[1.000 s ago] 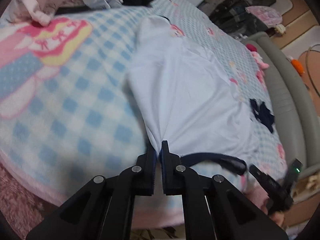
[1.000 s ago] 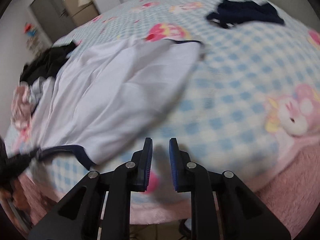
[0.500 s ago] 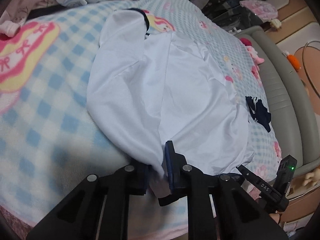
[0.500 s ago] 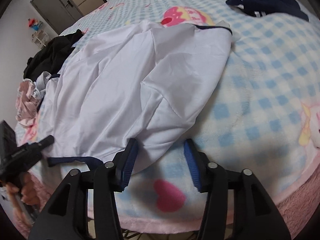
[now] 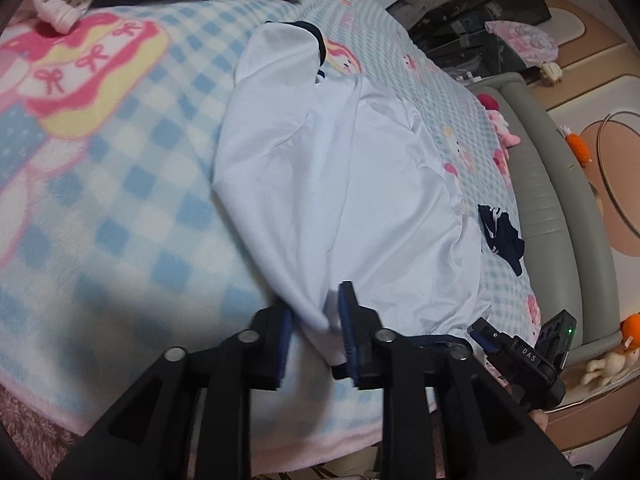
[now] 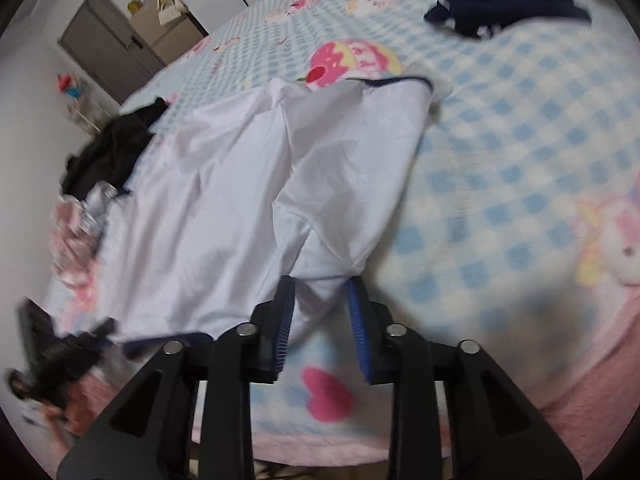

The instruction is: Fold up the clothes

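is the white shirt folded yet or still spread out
Partly folded: the white shirt lies on the checked blanket with both side panels turned in over its middle, no crosswise fold.

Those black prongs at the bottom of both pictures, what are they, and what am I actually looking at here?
They are the two fingers of a hand-held gripper: a person carries one in each hand, and a wide-angle camera on each looks forward along its fingers. One picture comes from the left hand-held gripper, the other from the right hand-held gripper.

Both look down at a bed covered by a blue-and-white checked blanket with cartoon prints. A white shirt with dark navy trim lies spread on it. A small navy garment lies apart, and a pile of other clothes sits at the far side.

The left jaws have just been opening and the right just closing, each with a fold of the shirt's edge between them. Neither pair looks pressed shut on the cloth.
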Demonstrator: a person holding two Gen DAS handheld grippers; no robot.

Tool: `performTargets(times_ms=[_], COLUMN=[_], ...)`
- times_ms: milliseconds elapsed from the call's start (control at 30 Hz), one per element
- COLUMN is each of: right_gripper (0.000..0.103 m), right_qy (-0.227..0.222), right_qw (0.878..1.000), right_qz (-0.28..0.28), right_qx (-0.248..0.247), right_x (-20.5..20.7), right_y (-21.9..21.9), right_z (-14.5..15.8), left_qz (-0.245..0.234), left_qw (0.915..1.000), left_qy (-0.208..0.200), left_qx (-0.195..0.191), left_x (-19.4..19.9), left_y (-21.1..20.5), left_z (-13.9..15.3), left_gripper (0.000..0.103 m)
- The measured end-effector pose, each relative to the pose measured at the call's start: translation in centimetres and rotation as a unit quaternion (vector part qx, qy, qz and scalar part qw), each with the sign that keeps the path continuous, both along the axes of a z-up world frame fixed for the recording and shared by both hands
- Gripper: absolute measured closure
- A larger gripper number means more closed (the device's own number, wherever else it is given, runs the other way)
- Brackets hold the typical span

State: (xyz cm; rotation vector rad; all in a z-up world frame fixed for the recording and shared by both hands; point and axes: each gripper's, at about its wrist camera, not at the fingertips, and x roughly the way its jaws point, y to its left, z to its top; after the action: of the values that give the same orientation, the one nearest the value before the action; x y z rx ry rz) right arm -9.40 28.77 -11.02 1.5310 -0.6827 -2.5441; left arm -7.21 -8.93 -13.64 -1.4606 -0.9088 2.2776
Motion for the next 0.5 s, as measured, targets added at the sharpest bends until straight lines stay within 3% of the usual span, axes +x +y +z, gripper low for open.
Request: performTargets(times_ms=[100,167,267,400,500], right_gripper=[0.069,0.069,0.074,0.073,0.072], right_qy=[-0.020,-0.023,-0.024,-0.019,0.029], right_qw=[1.000,0.999,0.997,0.994,0.998], right_qz=[0.016,0.035,0.044,0.024,0.033], right_qx=[-0.017,0.003,0.064,0.108,0.045], right_x=[-0.5,-0.2,0.4,1.7,2.0], right_y=[-0.6,-1.5,-2.1,-1.8,-1.4], right_z=[-1.1,-1.7,-1.6,-0.1,1.9], left_qz=[-0.008,-0.008,-0.006,-0.019,-0.017], left_qw=[0.9998,0.9983,0.9968,0.9981,0.9992], left_qy=[0.001,0.007,0.014,0.016,0.020], left_qx=[-0.020,-0.057,-0.078,-0.056,-0.030], left_x=[-0.5,-0.5,0.2,1.3,1.6], left_y=[1.3,2.0,2.1,1.2,1.1], left_z=[-0.2,0.2,0.8,0.5,0.1], left_gripper=[0.071,0.078,0.078,0.077,0.076])
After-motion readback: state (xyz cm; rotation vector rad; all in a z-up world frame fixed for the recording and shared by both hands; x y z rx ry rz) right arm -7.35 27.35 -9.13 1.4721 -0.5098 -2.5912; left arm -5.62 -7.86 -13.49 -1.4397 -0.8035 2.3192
